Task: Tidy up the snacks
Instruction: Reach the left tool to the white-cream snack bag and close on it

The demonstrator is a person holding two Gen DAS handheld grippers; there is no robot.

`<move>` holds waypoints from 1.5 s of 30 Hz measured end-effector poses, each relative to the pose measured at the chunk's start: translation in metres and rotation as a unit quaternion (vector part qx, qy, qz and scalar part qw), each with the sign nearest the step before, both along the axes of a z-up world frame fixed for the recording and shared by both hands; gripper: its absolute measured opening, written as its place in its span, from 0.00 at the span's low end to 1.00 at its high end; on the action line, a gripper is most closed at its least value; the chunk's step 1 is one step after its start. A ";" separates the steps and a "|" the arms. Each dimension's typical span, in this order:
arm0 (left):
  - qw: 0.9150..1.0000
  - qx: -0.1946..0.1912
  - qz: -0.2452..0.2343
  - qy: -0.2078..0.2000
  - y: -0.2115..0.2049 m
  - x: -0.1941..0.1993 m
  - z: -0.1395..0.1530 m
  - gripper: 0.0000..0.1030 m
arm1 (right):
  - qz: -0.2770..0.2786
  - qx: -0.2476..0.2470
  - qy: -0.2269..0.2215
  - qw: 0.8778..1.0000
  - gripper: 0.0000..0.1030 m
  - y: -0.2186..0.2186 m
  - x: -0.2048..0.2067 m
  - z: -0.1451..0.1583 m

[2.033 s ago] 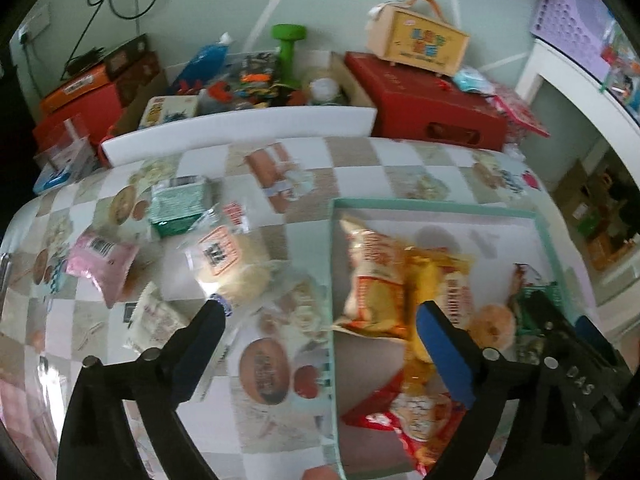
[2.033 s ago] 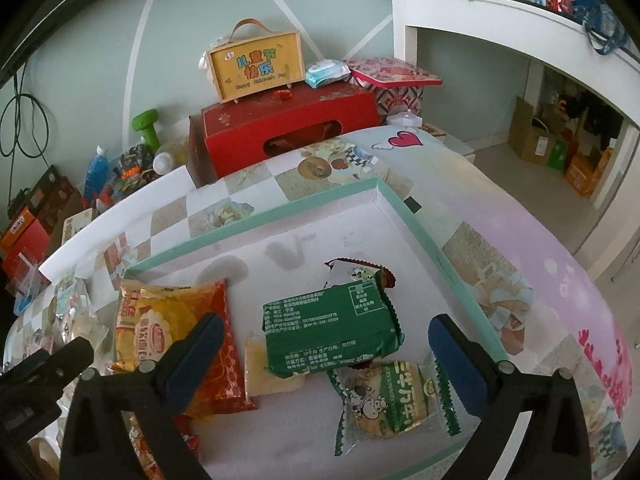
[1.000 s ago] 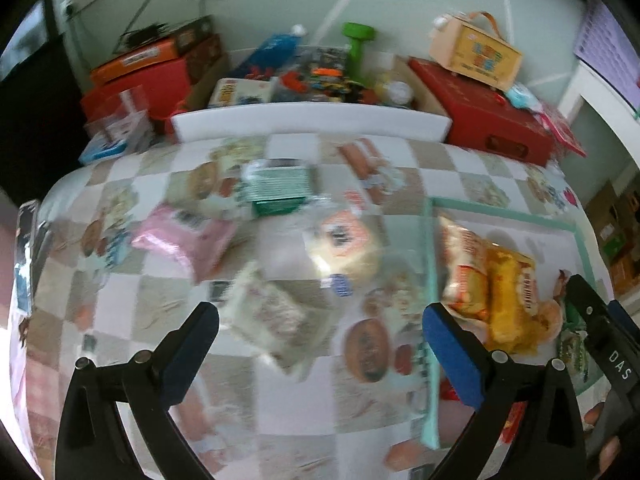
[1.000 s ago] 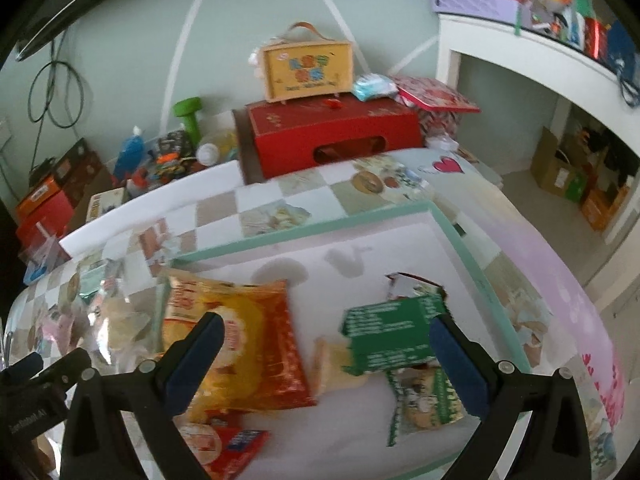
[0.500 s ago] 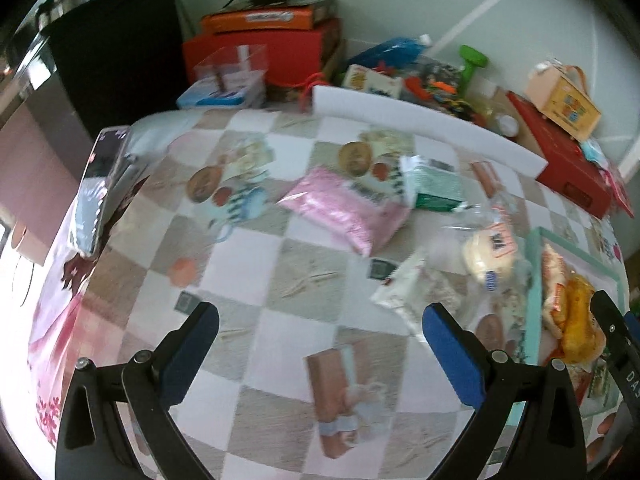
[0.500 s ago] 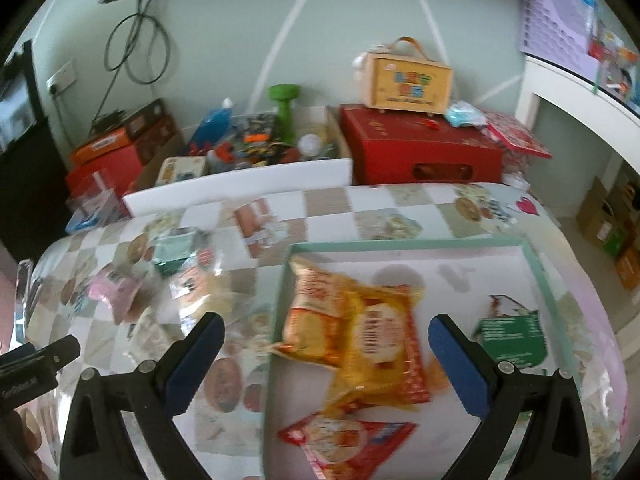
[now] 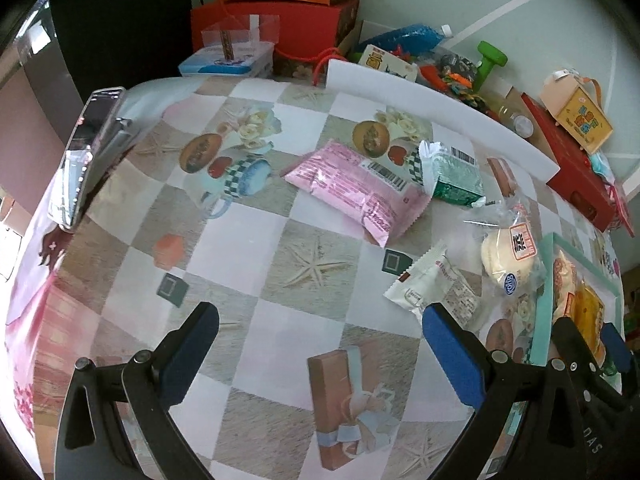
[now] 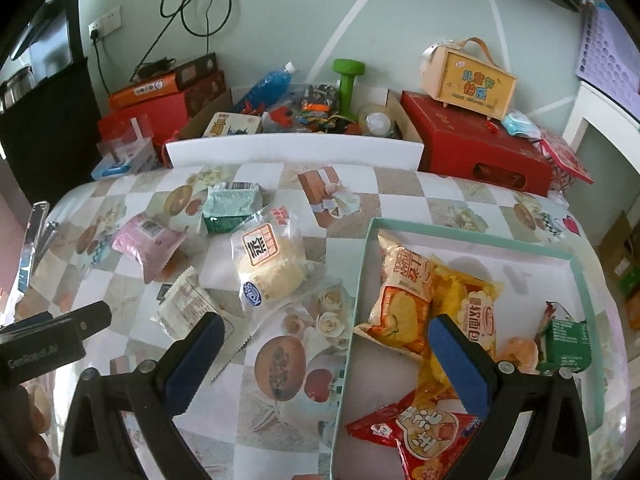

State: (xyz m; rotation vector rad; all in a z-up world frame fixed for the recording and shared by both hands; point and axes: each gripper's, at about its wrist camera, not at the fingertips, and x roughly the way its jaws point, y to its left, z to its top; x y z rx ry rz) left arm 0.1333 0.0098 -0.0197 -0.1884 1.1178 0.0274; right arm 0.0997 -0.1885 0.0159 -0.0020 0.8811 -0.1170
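Observation:
Loose snacks lie on the checked tablecloth: a pink packet (image 7: 356, 188) (image 8: 146, 246), a green packet (image 7: 454, 176) (image 8: 230, 206), a clear-wrapped bun (image 7: 508, 258) (image 8: 270, 266) and a white packet (image 7: 436, 288) (image 8: 186, 306). The mint-rimmed tray (image 8: 362, 264) (image 7: 546, 276) holds orange and yellow chip bags (image 8: 404, 292), a red packet (image 8: 424, 430) and a green packet (image 8: 564, 344). My left gripper (image 7: 316, 344) hangs open over bare cloth, left of the loose snacks. My right gripper (image 8: 320, 346) is open over the tray's left rim, holding nothing.
A phone (image 7: 86, 152) leans at the table's left edge. A white foam strip (image 8: 294, 152) borders the far side, with red boxes (image 8: 476, 154), a green dumbbell (image 8: 347, 80) and a wooden case (image 8: 466, 76) behind it.
Both grippers swung left, away from the tray. The left view now faces the table's left half and the phone; the right view now shows the loose snacks. Both stayed open.

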 end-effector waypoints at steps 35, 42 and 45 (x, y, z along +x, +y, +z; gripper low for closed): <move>0.999 -0.021 -0.037 0.012 -0.076 0.048 -0.046 0.99 | -0.063 0.022 -0.003 0.998 1.00 -0.041 0.001 -0.005; 0.999 0.008 -0.032 0.009 -0.086 0.055 -0.052 0.99 | -0.062 0.018 -0.003 0.998 1.00 -0.039 0.001 -0.006; 0.999 0.016 -0.042 0.016 -0.090 0.053 -0.052 0.99 | -0.062 0.016 -0.001 0.998 1.00 -0.040 0.001 -0.007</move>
